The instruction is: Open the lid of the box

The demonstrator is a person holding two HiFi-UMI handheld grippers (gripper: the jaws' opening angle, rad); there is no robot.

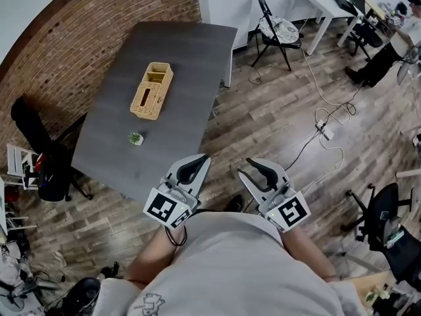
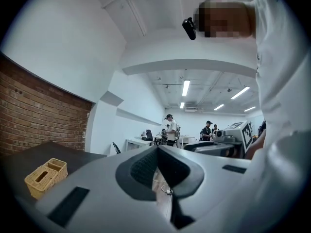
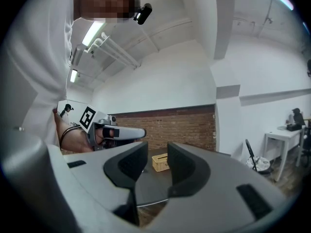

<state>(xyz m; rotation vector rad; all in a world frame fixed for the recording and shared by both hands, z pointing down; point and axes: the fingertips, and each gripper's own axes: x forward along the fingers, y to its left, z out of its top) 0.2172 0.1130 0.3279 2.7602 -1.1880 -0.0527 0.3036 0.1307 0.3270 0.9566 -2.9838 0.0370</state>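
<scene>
The wicker box (image 1: pixel 152 91) lies on the dark grey bench (image 1: pixel 187 71), about midway between the left and right edges and somewhat toward the far edge. Its long side runs from far to near. Its top has an oval slot and sits down flat on the box, and there is a small open compartment at the far end. A small green object (image 1: pixel 135 138) sits apart from the box, closer to the near edge and toward the left edge.

Both grippers are held close to the person's body, off the near right corner of the bench and over the wooden floor (image 1: pixel 263 117), well apart from the box. The left gripper (image 1: pixel 199 162) has its fingers drawn in so the tips meet. Only a thin slit shows lower down, and nothing is between them. The right gripper (image 1: pixel 258 168) has its fingers standing moderately apart with nothing gripped. In the right gripper view the box shows far off through the gap, with the bench top below it.

A brick wall (image 1: pixel 79 38) curves along the bench's left side, and a black office chair (image 1: pixel 41 160) stands by the left edge. Beyond the far right corner stand a folding chair (image 1: pixel 276 28) and a white desk (image 1: pixel 321 5). A white cable with a power strip (image 1: pixel 325 132) trails across the floor.
</scene>
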